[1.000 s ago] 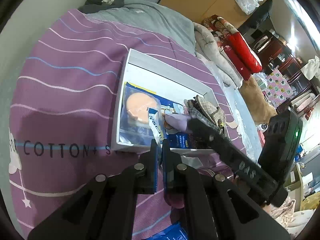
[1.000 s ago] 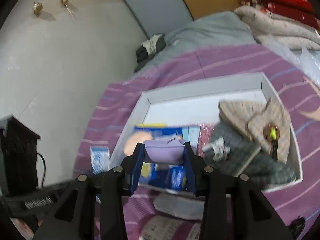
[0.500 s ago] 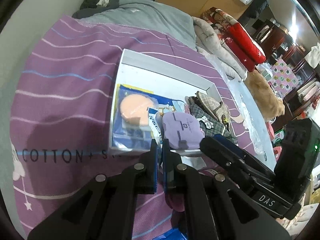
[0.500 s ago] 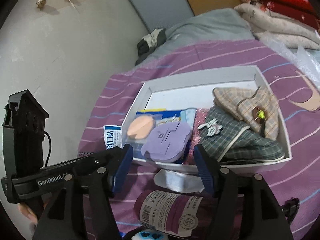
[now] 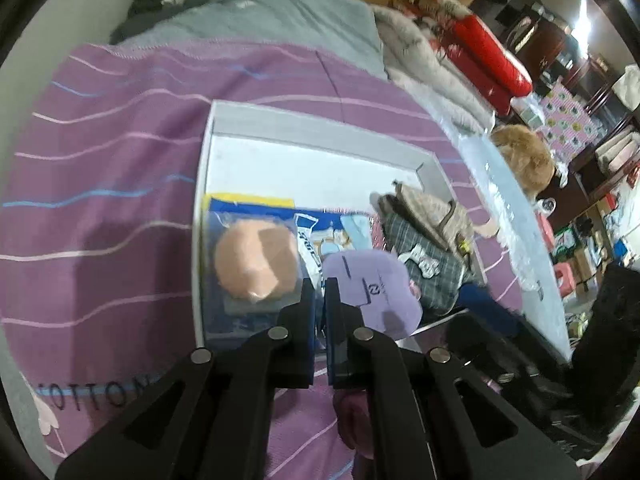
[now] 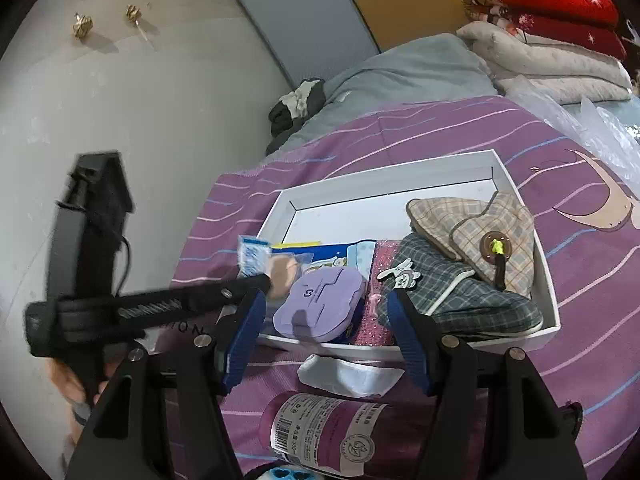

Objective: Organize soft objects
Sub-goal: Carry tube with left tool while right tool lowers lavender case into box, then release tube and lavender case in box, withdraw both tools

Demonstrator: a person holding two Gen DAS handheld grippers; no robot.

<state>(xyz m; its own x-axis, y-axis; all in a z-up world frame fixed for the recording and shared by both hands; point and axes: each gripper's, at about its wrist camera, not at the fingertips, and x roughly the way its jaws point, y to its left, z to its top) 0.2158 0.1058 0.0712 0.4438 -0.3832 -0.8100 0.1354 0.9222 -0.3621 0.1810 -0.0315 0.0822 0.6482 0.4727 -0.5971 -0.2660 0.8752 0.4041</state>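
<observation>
Lilac pack [image 6: 320,306], white tray [image 6: 548,280], purple striped sheet [image 5: 120,184]

"OTTON" printed on purple striped bedspread [image 5: 100,394], bottle label [image 6: 320,432] text too small to read

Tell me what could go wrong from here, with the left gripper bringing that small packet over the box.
The small blue-and-white packet is pinched only at its lower end by the left gripper, so it might slip out before release.

The purple wipes pack lies close to the near wall of the white box; a nudge could tip it out.

The open right gripper hangs beside the left one, so they may collide.
</observation>
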